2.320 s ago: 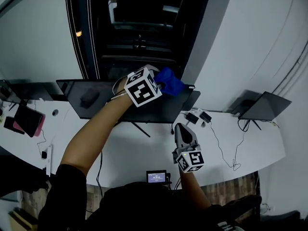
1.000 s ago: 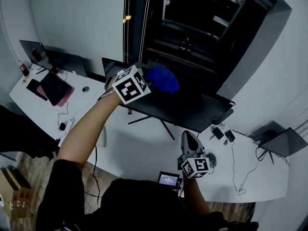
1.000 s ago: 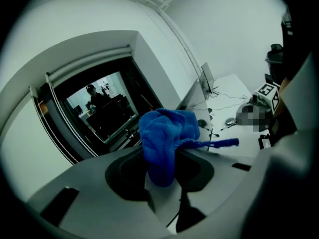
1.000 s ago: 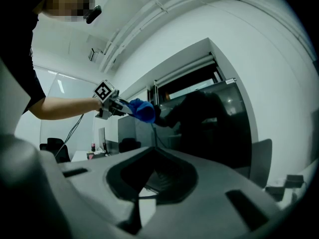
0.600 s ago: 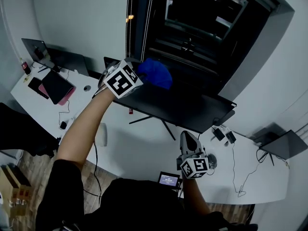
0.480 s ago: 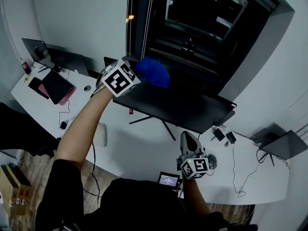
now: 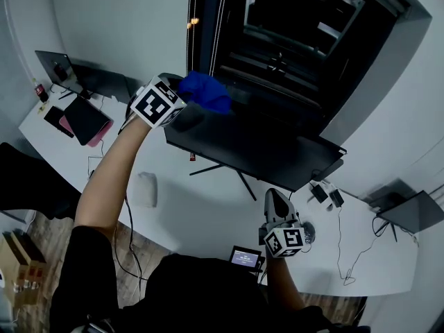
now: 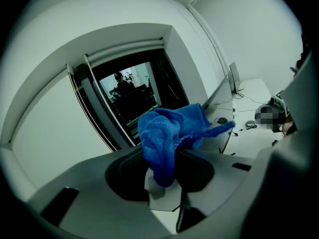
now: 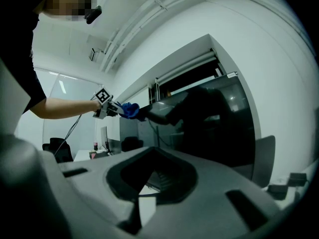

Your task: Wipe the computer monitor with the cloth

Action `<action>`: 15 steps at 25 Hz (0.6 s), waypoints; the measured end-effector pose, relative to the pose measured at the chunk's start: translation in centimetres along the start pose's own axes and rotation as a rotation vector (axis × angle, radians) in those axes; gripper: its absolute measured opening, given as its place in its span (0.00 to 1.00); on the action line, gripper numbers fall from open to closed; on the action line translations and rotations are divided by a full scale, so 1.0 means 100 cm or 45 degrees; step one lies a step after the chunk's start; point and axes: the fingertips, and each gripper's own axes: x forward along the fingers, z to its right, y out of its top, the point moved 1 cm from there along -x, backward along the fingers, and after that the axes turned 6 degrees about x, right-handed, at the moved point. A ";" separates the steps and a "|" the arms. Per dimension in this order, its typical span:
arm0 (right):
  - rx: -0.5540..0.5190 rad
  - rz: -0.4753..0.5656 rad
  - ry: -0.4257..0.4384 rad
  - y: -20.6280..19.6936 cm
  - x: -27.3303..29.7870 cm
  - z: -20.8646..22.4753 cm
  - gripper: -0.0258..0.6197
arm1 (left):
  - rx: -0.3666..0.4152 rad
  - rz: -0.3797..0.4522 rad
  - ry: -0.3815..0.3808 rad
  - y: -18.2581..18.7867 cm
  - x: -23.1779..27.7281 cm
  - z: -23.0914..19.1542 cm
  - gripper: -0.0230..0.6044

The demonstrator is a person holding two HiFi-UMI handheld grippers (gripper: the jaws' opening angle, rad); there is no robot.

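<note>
While clamped by only one fold between the closed jaws of the left hand-held gripper [image 8: 163, 178], liable to pull free under a hard drag: blue cloth [image 8: 169, 131], its bulk bunched loose just ahead of and above the jaw tips. Liable also, if allowed to slide aside, to leave bare jaw tips scraping the computer monitor [image 7: 257, 144]. Held at the screen's upper corner, directly beyond the tips of the left hand-held gripper; judged to be touching the panel, though contact itself not plainly visible. Further risk of rocking or swivelling the monitor on its thin stand [image 7: 237, 175], given a push applied so high up and no bracing from the right hand-held gripper [image 7: 272, 198]: jaws together on nothing, hanging low over the white bench [image 7: 194, 210], well apart from screen and cloth.
</note>
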 end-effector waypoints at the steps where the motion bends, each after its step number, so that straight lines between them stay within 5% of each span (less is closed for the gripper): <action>1: -0.005 -0.005 0.000 -0.001 0.000 0.001 0.04 | -0.015 -0.005 0.012 -0.004 -0.001 -0.004 0.22; 15: -0.006 -0.053 0.006 -0.012 -0.002 -0.001 0.04 | -0.187 -0.068 0.164 -0.055 -0.016 -0.058 0.22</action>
